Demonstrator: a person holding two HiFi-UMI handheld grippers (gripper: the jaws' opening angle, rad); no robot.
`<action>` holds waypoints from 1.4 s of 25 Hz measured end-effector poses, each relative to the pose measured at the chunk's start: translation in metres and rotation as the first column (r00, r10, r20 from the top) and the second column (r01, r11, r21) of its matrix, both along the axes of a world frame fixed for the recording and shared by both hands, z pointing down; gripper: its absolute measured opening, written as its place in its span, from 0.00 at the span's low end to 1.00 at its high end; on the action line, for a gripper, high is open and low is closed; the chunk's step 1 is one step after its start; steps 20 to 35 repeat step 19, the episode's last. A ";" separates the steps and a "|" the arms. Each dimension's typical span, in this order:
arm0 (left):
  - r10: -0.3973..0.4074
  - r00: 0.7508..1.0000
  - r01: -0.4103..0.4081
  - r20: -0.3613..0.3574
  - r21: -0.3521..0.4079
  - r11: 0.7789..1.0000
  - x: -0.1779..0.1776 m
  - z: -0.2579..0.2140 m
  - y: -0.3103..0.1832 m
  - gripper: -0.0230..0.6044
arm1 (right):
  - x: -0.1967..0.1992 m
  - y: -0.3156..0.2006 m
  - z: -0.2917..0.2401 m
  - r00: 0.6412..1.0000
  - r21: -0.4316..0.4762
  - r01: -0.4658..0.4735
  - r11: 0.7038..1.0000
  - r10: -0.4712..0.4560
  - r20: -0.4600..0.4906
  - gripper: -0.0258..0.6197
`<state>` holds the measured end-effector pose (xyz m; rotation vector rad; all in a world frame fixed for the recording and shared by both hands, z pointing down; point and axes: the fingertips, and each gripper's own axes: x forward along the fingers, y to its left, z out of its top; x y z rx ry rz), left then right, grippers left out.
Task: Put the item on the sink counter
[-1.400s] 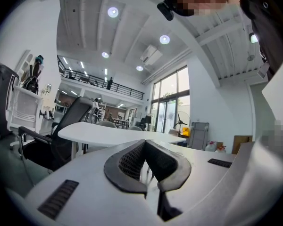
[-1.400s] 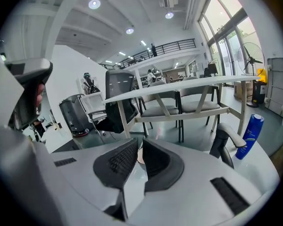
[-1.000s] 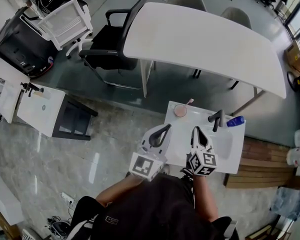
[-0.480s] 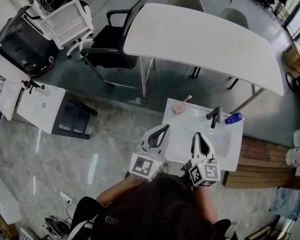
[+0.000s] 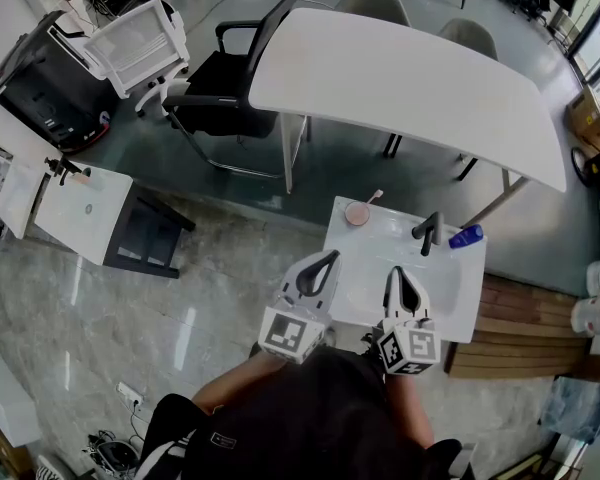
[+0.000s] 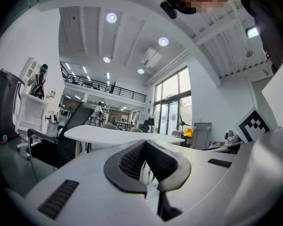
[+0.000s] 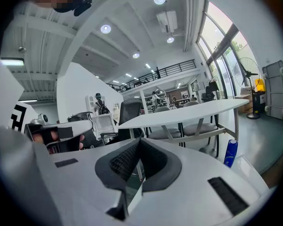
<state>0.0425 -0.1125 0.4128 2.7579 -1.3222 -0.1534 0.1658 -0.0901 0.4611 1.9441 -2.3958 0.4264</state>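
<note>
Left gripper [image 5: 332,257] and right gripper [image 5: 396,272] hover over the counter's [image 5: 375,240] near side, both with jaws pressed together, nothing between them. Blue bottle [image 5: 466,237] stands on the counter just right of the tap [image 5: 429,233], near the far edge; a cup [image 5: 358,214] sits far left. Likely risk: reaching in with the jaws not yet spread could knock the bottle off the back.

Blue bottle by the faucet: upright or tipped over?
Upright: the blue bottle stands vertically on the counter in the right gripper view.
</note>
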 end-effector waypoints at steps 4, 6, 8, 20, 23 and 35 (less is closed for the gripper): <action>-0.002 1.000 0.002 0.001 0.003 1.000 0.000 -0.001 0.000 0.06 | -0.002 -0.001 -0.001 1.000 0.001 0.005 1.000 -0.005 -0.001 0.06; -0.004 1.000 0.004 0.002 0.003 1.000 -0.001 -0.001 0.000 0.06 | -0.002 0.000 -0.001 1.000 0.001 0.007 1.000 -0.007 -0.002 0.06; -0.005 1.000 0.005 0.004 0.002 1.000 -0.002 0.000 0.000 0.06 | -0.003 0.000 -0.001 1.000 0.001 0.008 1.000 -0.008 -0.002 0.06; -0.007 1.000 0.007 -0.002 -0.005 1.000 -0.002 0.001 -0.001 0.06 | -0.004 0.000 -0.003 1.000 0.007 0.016 1.000 -0.016 -0.007 0.06; -0.007 1.000 0.007 -0.002 -0.005 1.000 -0.002 0.001 -0.001 0.06 | -0.004 0.000 -0.003 1.000 0.007 0.016 1.000 -0.016 -0.007 0.06; -0.007 1.000 0.007 -0.002 -0.005 1.000 -0.002 0.001 -0.001 0.06 | -0.004 0.000 -0.003 1.000 0.007 0.016 1.000 -0.016 -0.007 0.06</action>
